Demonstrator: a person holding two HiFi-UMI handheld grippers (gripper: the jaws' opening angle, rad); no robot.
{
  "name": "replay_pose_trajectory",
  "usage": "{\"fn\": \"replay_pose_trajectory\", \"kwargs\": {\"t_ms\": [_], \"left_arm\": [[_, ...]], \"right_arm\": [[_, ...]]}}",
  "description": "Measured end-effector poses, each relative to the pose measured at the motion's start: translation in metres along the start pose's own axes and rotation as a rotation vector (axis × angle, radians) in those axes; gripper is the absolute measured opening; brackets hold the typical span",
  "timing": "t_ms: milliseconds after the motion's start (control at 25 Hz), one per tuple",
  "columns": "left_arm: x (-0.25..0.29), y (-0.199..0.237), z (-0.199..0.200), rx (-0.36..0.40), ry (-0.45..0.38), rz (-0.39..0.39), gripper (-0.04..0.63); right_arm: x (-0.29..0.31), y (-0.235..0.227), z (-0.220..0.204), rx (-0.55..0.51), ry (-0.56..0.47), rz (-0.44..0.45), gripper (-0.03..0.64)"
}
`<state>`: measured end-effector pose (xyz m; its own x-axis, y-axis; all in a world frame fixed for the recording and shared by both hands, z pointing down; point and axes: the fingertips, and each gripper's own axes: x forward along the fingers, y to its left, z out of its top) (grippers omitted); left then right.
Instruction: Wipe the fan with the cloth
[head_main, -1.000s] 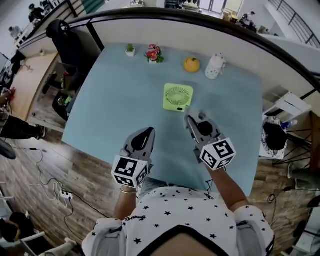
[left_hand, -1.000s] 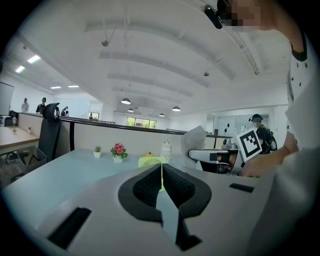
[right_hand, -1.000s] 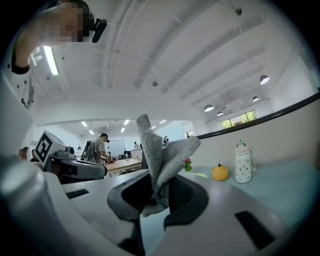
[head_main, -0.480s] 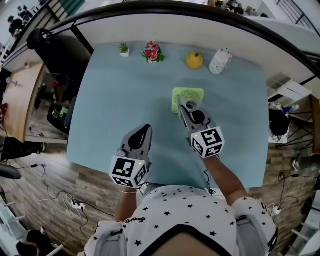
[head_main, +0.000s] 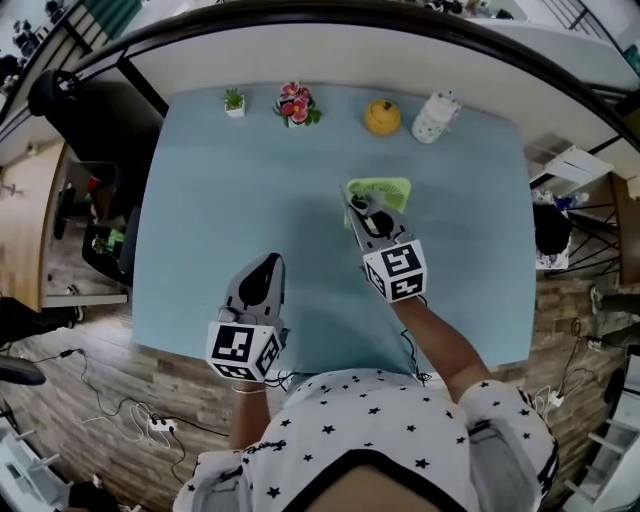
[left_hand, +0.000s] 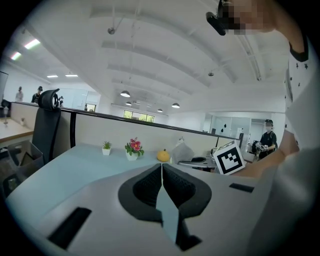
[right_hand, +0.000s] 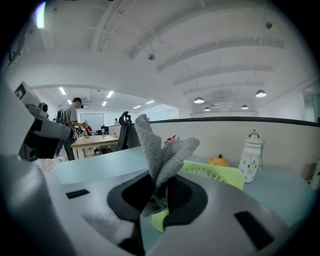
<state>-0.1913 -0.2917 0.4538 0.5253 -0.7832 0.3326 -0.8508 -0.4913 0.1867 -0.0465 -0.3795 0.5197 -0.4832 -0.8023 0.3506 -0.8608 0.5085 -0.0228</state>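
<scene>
**Cloth-holding right gripper at the green fan**

A pale blue rectangular table fills the head view, with a person in a white star-print shirt at its near edge. The right gripper is clamped on a crumpled grey knitted cloth, and its tip is over the near left edge of the lime-green square plastic fan at mid-table. The left gripper hangs above the near table with its jaws pressed together, empty. Along the far edge stand a white spotted bottle, an orange pumpkin-shaped ornament, a pot of pink flowers and a tiny green potted plant.
</scene>
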Motion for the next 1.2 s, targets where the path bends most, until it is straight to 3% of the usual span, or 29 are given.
{"fn": "replay_pose_trajectory", "kwargs": {"t_ms": [520, 1200], "left_arm": [[-0.008, -0.001, -0.001, 0.001, 0.004, 0.025, 0.031], [0.002, -0.036, 0.006, 0.031, -0.006, -0.024, 0.031]], "right_arm": [[0.002, -0.022, -0.003, -0.002, 0.02, -0.059, 0.048], [-0.05, -0.108, -0.026, 0.034, 0.052, -0.243, 0.048]]}}
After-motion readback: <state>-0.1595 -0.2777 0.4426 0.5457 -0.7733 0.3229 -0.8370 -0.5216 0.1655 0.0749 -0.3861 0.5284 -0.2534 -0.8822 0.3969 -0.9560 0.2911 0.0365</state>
